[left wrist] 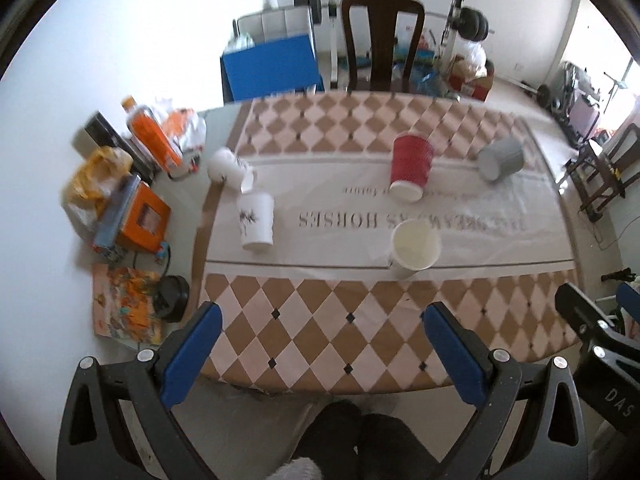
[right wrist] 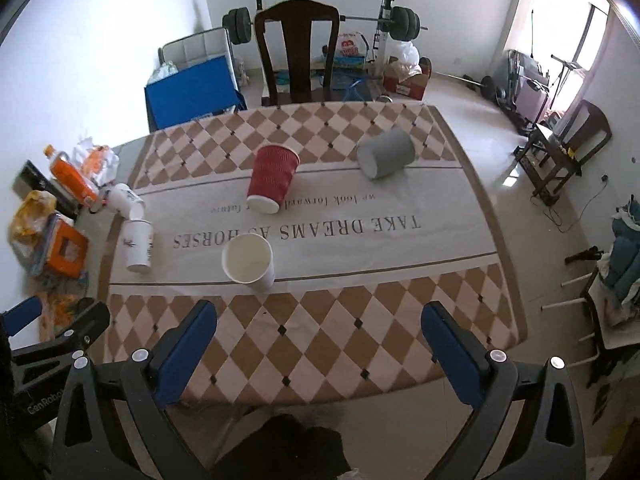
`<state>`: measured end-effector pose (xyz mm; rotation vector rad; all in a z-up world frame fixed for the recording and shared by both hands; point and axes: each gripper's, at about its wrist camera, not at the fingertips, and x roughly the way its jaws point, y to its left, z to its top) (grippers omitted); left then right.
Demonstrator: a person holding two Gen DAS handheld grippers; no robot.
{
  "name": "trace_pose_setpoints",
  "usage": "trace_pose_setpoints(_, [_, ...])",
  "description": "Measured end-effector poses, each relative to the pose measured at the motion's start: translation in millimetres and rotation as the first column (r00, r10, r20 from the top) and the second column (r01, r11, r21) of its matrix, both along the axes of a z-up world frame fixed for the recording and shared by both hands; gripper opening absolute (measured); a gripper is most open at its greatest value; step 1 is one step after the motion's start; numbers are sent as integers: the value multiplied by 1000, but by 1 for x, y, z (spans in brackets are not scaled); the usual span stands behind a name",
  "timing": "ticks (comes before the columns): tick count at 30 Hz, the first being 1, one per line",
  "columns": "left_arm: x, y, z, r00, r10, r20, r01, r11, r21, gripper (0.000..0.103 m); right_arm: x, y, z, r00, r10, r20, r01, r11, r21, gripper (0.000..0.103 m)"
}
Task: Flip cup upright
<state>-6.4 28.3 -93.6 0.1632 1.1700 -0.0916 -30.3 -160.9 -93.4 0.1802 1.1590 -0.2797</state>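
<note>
Several cups sit on the checkered tablecloth point(left wrist: 320, 332) point(right wrist: 320, 332). A red ribbed cup point(left wrist: 411, 168) point(right wrist: 272, 179) lies tilted, rim toward me. A grey cup point(left wrist: 501, 159) point(right wrist: 385, 153) lies on its side at the far right. A plain white cup point(left wrist: 415, 249) point(right wrist: 249, 262) stands upright, open and empty. A white printed cup point(left wrist: 256, 220) point(right wrist: 138, 245) stands rim down, and another white cup point(left wrist: 230, 168) point(right wrist: 126, 200) lies on its side behind it. My left gripper point(left wrist: 320, 336) and right gripper point(right wrist: 318, 332) are both open and empty above the table's near edge.
Clutter lies left of the cloth: an orange bottle point(left wrist: 150, 136), an orange box point(left wrist: 138, 220), a yellow bag point(left wrist: 94, 176) and a black lid point(left wrist: 172, 298). A dark wooden chair point(left wrist: 382, 40) point(right wrist: 296, 52) stands at the far side. Weights and a blue box point(right wrist: 192, 92) are behind.
</note>
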Motion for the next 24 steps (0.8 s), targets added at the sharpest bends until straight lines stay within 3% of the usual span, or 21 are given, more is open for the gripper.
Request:
trace_pose_setpoints(5, [-21,0,37,999,15,34,-14,1000,-28,103,-22,-6,47,999,-1,44,1,1000,-12,103])
trace_pose_setpoints(12, [-40,3,65,998,38,56,-36,999,-33,103,-44,-9,83,998,4,57,-3,1000,-21,103])
trace_pose_setpoints(24, [-56,5,84,995,61,81,-58,998,-38,103,-59,-7,107,997,31,66,-28,998,-50,103])
